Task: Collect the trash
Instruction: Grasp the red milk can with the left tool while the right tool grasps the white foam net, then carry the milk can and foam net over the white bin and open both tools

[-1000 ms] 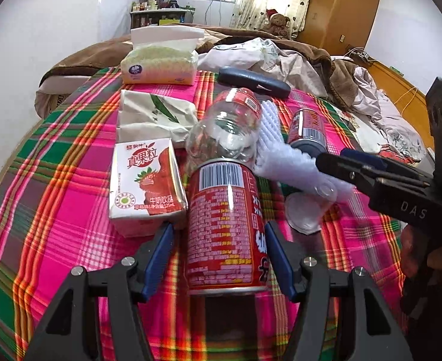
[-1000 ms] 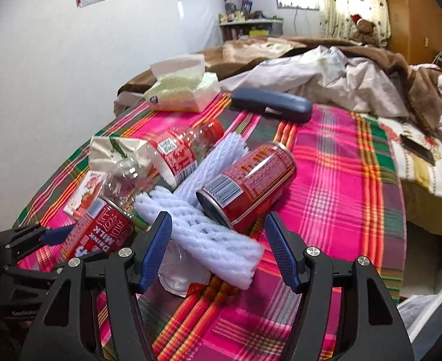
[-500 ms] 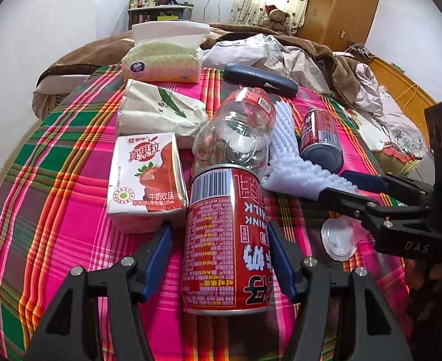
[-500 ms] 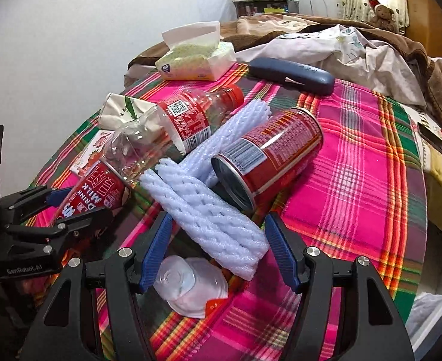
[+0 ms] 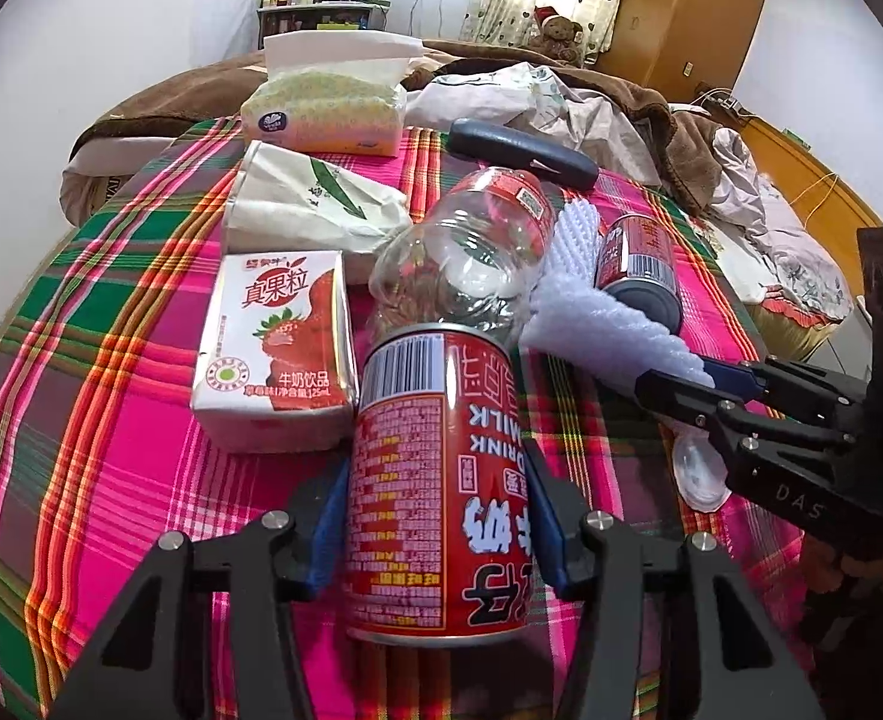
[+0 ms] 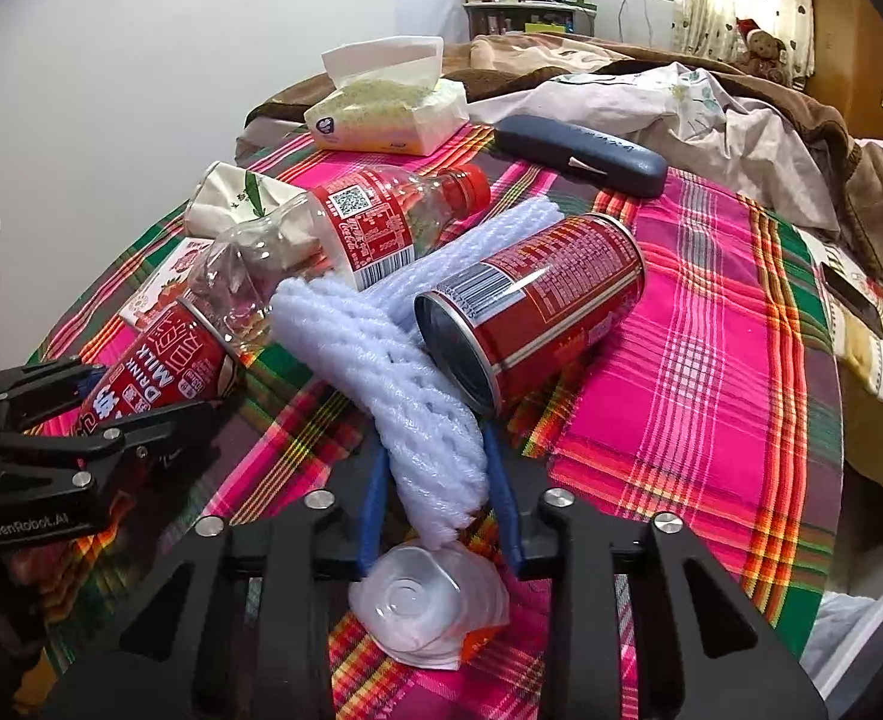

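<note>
Trash pickup, both claws closing on items atop the plaid-covered surface (image 5: 111,420).
Left claw (image 5: 435,516): jaws closing, pads against the near milk can (image 5: 435,480). Right claw (image 6: 438,480): jaws closing, squeezing the white foam net (image 6: 405,384). Advice: grip firmly, lift straight. Obstacles: clear bottle (image 5: 471,264), second can (image 6: 531,306), carton (image 5: 276,348), crushed cup (image 6: 429,606) close by.

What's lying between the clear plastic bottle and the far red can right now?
The white foam net sleeve lies between the clear plastic bottle and the far red can, touching both. The right wrist view shows it best.
</note>
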A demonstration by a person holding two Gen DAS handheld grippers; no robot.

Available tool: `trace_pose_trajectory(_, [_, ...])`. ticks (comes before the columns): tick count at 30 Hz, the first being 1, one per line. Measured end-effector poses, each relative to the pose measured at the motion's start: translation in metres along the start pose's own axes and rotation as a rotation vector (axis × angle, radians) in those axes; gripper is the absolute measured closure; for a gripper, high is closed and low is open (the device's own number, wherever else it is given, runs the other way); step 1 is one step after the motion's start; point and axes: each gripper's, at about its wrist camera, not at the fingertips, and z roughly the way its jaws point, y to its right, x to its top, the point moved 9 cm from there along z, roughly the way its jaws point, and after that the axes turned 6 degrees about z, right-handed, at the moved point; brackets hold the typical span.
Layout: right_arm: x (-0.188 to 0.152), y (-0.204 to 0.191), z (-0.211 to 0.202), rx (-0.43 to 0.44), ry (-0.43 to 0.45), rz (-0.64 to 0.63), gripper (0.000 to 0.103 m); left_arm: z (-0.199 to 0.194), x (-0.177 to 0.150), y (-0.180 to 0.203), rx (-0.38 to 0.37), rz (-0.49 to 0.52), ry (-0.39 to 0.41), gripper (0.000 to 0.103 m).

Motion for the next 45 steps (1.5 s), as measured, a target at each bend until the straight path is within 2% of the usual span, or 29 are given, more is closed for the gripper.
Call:
trace_pose_trajectory(14, [-0.006,0.002,-0.022,0.015,0.056,0.043,0.078,-0.016,-0.005,0.015,0.013,0.03,0.022,0.049])
trace_pose_trajectory(24, [-0.01,0.004,-0.048,0.028,0.112,0.081,0.078,-0.043,-0.004,0.033,0.008,0.065,0.072,0.049])
trace_pose_trajectory(37, [-0.019,0.025,-0.083,0.008,0.186,0.154,0.078,-0.065,0.0,0.069,-0.022,0.118,0.119,0.049])
trace_pose_trajectory(45, [-0.031,0.049,-0.11,-0.039,0.236,0.216,0.078,-0.074,0.001,0.105,-0.058,0.17,0.14,0.049])
